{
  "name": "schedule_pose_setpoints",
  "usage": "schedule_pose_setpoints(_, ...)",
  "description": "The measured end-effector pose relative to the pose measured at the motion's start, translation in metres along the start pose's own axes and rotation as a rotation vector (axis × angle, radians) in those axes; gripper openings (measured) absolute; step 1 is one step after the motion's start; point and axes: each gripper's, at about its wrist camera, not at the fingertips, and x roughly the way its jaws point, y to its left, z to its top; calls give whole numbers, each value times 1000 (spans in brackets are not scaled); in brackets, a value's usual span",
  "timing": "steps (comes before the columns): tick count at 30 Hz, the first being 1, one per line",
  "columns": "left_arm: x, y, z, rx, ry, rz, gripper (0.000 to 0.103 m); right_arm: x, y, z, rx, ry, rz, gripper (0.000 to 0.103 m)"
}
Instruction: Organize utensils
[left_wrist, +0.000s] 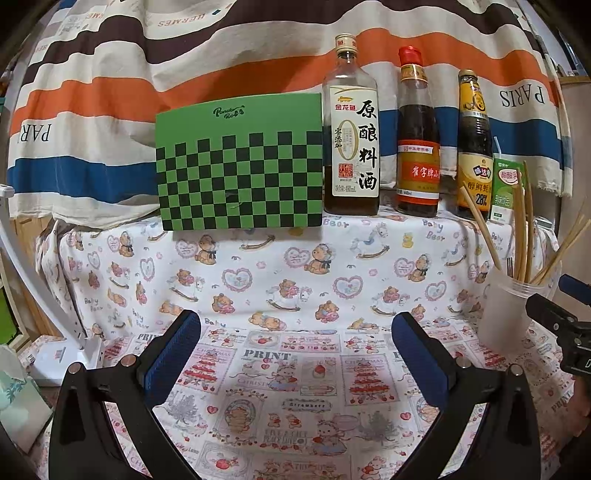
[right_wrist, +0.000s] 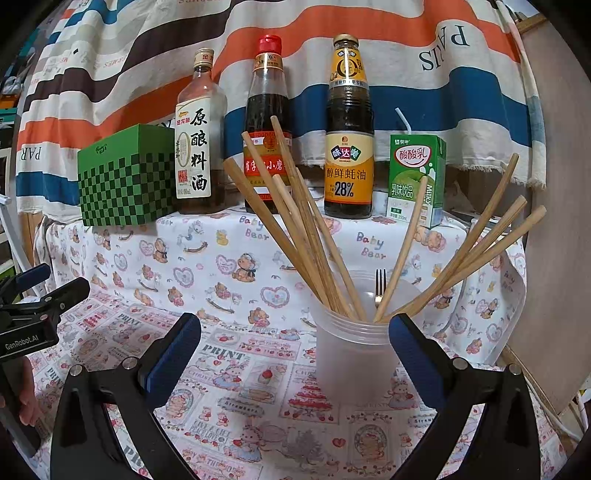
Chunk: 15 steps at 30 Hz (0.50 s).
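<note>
The translucent plastic cup stands upright on the printed tablecloth, and it holds a bundle of wooden chopsticks that fan out to both sides; a small metal fork stands among them with its tines up; from the left wrist view the same cup is at the far right side, near the front of the table

The right gripper is wide open and grips nothing; its two blue-padded fingers stand apart over the cloth, and the cup is between them but closer to the right finger, which covers a part of the cup's rim; if that finger touches the cup I cannot tell

The left gripper is also wide open with nothing in it, and it hovers over a bare part of the tablecloth, well apart from the cup; in the right wrist view it shows at the left edge

At the back stand a green checkered box, three sauce bottles in a row and a green milk carton with a straw; behind them hangs a striped cloth
</note>
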Motion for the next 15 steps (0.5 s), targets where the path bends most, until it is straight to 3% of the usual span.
schedule_pose_setpoints(15, 0, 0, 0, 0, 1, 5, 103, 0, 0, 0, 0, 1, 1, 103)
